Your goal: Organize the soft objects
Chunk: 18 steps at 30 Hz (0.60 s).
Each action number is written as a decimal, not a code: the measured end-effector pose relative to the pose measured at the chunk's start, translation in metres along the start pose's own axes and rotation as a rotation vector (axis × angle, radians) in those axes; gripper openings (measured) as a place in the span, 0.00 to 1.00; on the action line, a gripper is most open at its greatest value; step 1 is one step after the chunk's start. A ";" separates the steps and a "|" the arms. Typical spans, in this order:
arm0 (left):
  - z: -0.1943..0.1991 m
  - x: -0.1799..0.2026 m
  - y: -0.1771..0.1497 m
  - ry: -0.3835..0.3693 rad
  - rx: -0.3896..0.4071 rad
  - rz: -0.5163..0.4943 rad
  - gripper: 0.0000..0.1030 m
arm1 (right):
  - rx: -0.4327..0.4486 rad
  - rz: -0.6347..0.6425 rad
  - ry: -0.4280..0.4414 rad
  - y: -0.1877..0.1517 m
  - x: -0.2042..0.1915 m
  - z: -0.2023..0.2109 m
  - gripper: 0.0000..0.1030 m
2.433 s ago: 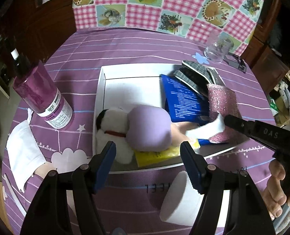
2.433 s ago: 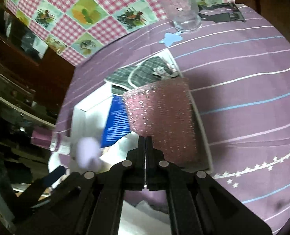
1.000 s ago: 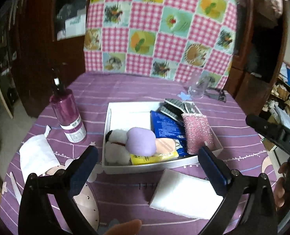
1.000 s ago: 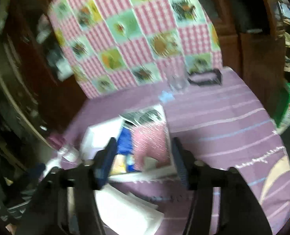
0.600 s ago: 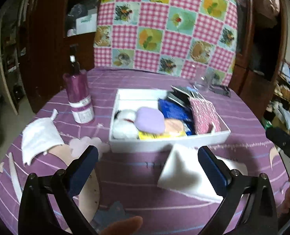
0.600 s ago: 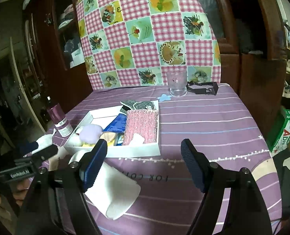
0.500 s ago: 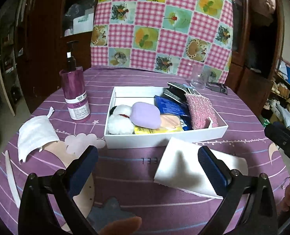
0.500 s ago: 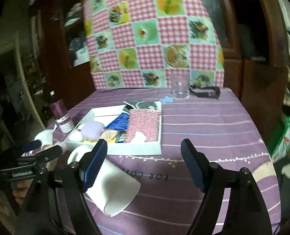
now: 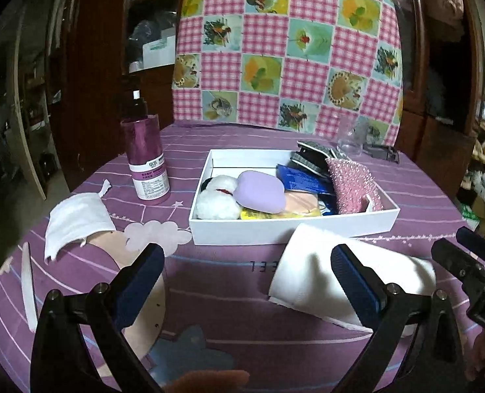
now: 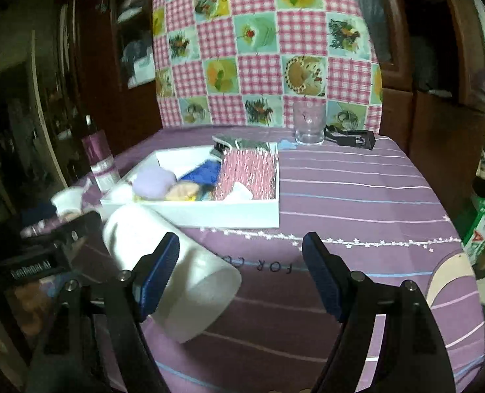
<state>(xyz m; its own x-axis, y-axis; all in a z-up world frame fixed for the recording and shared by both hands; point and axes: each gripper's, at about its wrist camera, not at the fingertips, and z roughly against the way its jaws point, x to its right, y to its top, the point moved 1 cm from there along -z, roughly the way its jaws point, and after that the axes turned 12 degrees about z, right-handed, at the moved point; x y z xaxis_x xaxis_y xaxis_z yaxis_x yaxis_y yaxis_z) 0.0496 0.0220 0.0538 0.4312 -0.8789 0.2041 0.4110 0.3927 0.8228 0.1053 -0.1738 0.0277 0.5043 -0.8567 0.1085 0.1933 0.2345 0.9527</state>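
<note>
Fingers of both grippers spread wide, empty, above tablecloth (image 10: 357,203) beside box (image 9: 291,229).

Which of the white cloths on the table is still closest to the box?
The folded white cloth lying just in front of the white box; the other white cloth lies far left, past the purple bottle.

right gripper (image 10: 240,263) released the pink pouch (image 10: 250,173) (now boxed), both grippers lower, jaws wide

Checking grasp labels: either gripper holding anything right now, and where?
Nothing held. Left gripper and right gripper are both open; the folded white cloth lies loose on the table.
</note>
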 end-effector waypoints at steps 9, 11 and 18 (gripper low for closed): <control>0.000 0.021 -0.013 -0.016 -0.009 -0.115 1.00 | -0.022 0.009 -0.039 0.001 -0.001 -0.002 0.76; -0.001 0.021 -0.014 -0.007 -0.011 -0.119 1.00 | -0.033 0.013 -0.046 0.001 -0.002 -0.003 0.76; 0.000 0.017 -0.013 0.023 0.009 -0.087 1.00 | -0.048 0.020 -0.058 -0.001 -0.002 -0.004 0.76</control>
<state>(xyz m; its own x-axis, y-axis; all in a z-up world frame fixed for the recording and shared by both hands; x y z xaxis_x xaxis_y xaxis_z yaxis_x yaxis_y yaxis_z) 0.0518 0.0022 0.0465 0.4124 -0.9032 0.1191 0.4409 0.3123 0.8415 0.1076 -0.1706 0.0256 0.4593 -0.8764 0.1449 0.2242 0.2723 0.9357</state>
